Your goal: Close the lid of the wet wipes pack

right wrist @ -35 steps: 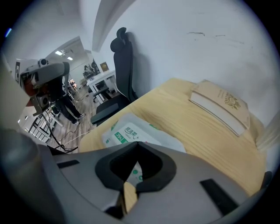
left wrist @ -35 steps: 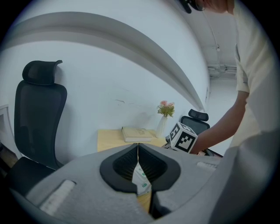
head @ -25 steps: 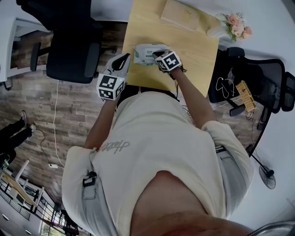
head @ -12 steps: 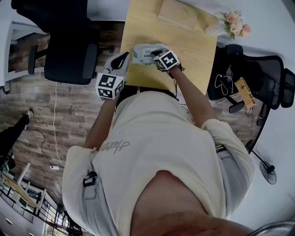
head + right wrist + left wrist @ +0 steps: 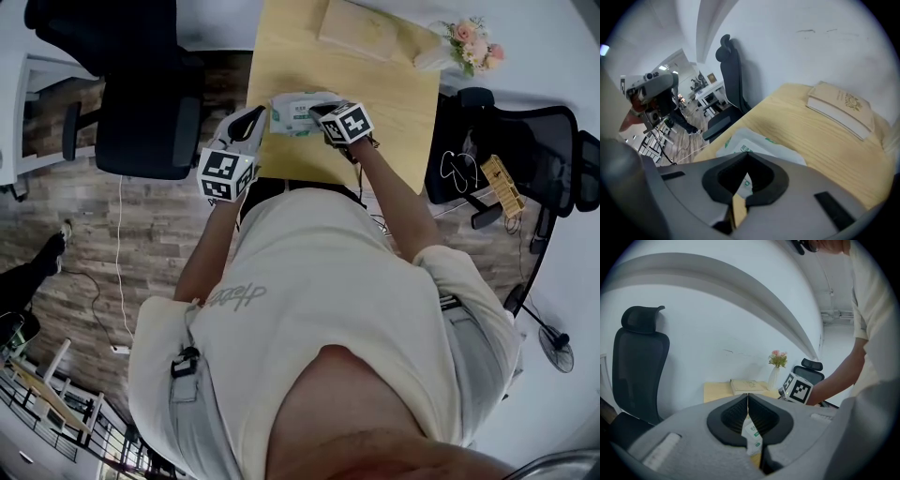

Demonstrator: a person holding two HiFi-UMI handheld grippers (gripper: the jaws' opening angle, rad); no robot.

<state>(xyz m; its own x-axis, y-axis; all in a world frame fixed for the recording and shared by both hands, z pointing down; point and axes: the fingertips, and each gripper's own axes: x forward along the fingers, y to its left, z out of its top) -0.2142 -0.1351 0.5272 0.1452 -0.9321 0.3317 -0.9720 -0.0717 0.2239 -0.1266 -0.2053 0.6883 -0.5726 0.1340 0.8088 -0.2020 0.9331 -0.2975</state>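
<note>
Little has moved in the last second: both tools stay at the wet wipes pack (image 5: 296, 112), and the right gripper (image 5: 322, 112) has edged slightly toward 3 o'clock. Its jaws are pressed together with nothing between them, tips over the pack's top. The left gripper (image 5: 256, 119) is likewise closed and empty, just beside the pack's 9 o'clock end.

The pack lies near the 7 o'clock corner of the table (image 5: 398, 108), close to the near edge. A slanted push could likely slide the soft pack off there, or leave the lid half latched. Bare wood opens toward 3 o'clock. The book (image 5: 360, 29) sits well apart at 1 o'clock.
</note>
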